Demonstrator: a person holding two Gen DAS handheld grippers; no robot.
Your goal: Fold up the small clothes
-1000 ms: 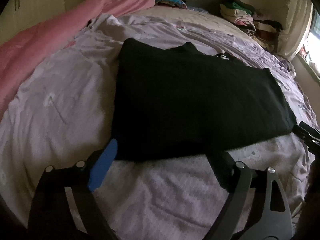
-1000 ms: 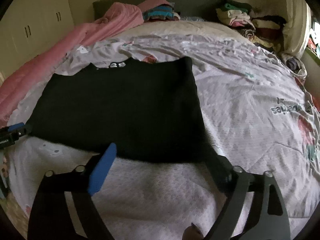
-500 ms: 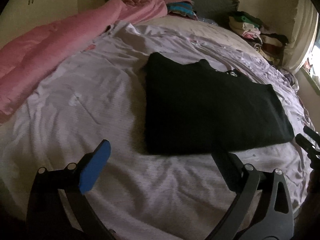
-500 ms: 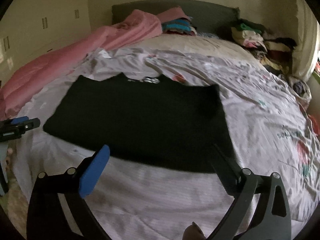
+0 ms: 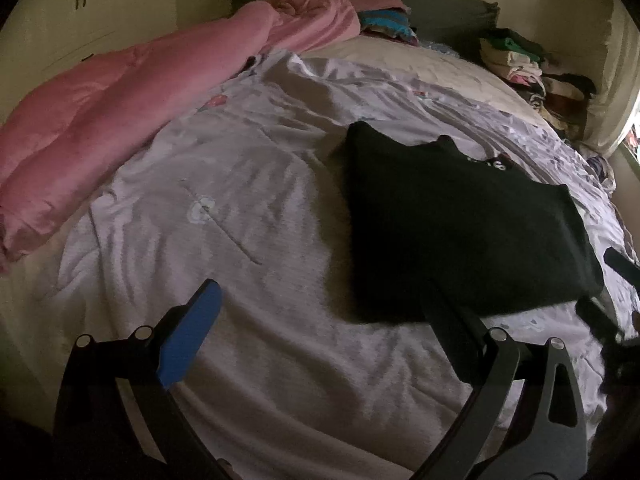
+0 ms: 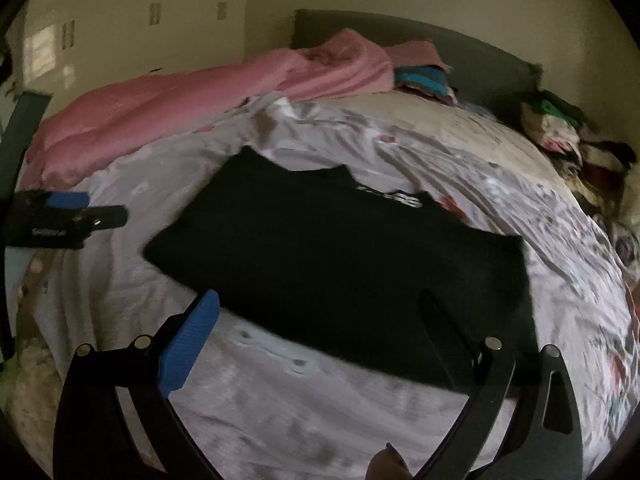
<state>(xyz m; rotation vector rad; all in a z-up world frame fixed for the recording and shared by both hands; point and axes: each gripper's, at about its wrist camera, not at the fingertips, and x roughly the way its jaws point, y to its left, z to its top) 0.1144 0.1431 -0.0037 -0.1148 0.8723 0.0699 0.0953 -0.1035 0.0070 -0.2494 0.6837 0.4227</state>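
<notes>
Currently between folds, by my reading: black knit top (image 6: 340,272) lies flat as a soft matte rectangle on the wrinkled lilac printed bedsheet (image 5: 248,216). Left gripper (image 5: 324,332) and right gripper (image 6: 320,332) hover with jaws spread, empty. Next move likely calls for pinching one short edge and carrying it across.

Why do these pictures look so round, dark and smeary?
Both wrist views are fisheye, so the bed bulges and corners go black. Left wrist view: dim light leaves the black shirt featureless. Right wrist view: motion blur smears the bedsheet print and the shirt's white lettering.
</notes>
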